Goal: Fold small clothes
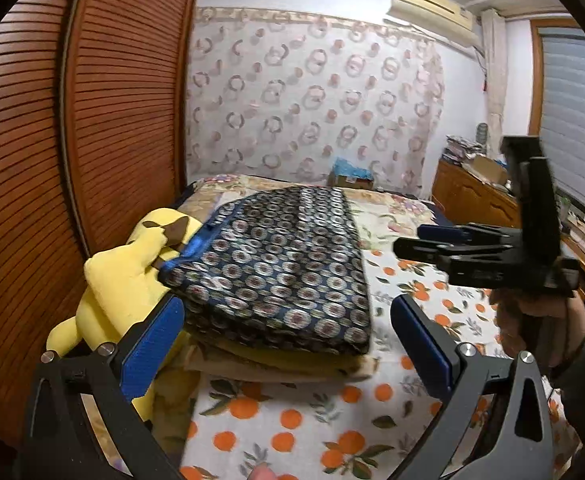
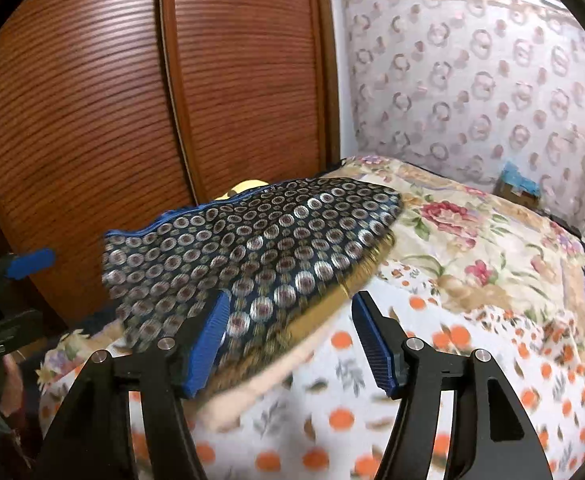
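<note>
The garment (image 1: 276, 264) is a dark navy cloth covered in silvery ringed dots, with a bright blue hem along one edge. It is folded into a flat rectangle and lies on top of a small stack of folded cloth, a yellow layer and a beige one showing under its near edge. The stack sits on the bed (image 1: 292, 420), on a white sheet printed with oranges, beside a yellow plush (image 1: 120, 280) by the wooden wardrobe (image 1: 72, 120).

The left claw (image 1: 288, 348) stands wide apart, empty, its blue pads flanking the stack's near edge without touching it. The right claw (image 2: 288, 340) is also apart and holds nothing; in its own view the garment's near corner lies just ahead, partly behind its left pad (image 2: 208, 348), and the blur hides whether they touch. In the left view it hangs to the right of the stack, well clear.
</note>
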Motion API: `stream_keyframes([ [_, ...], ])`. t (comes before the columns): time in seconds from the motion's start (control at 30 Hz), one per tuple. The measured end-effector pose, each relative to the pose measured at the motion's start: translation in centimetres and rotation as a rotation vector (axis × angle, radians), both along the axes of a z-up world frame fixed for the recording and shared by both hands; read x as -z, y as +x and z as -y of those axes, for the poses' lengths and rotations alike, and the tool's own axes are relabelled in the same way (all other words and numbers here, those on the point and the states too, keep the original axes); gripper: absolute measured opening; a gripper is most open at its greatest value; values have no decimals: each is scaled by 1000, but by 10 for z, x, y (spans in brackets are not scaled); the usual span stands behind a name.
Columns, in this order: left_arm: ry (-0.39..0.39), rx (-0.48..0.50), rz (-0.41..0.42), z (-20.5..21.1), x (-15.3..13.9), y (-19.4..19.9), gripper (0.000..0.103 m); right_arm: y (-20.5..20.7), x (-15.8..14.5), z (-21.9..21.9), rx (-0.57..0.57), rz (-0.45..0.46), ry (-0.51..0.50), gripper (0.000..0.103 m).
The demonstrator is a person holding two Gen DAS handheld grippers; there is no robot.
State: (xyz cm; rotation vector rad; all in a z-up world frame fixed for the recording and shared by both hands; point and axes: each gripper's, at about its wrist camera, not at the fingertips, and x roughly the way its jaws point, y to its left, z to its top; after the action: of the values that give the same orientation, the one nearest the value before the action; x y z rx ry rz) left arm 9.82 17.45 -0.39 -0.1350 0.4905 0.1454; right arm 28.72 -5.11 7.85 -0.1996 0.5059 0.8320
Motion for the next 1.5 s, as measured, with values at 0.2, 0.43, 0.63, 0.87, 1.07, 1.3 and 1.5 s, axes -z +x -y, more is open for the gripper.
stream_keyframes([
  [0.2, 11, 75, -3, 34, -1, -2, 103, -53, -8, 52, 88, 28, 28, 74],
  [0.43, 38, 145, -4, 80, -6, -7, 103, -117, -18, 116, 235, 63, 48, 84],
  [0.63, 61, 187, 8, 116, -21, -18, 103, -167, -37, 157, 341, 96, 79, 84],
  [0.87, 110, 174, 31, 144, -47, -29, 103, -225, -66, 192, 432, 162, 137, 84],
  [1.07, 99, 160, 58, 150, -62, -34, 103, -258, -65, 206, 496, 202, 162, 84],
  [1.3, 100, 158, 79, 153, -70, -36, 103, -263, -53, 197, 542, 220, 175, 84],
  [1.5, 98, 155, 85, 152, -71, -37, 103, -260, -49, 187, 555, 229, 165, 84],
])
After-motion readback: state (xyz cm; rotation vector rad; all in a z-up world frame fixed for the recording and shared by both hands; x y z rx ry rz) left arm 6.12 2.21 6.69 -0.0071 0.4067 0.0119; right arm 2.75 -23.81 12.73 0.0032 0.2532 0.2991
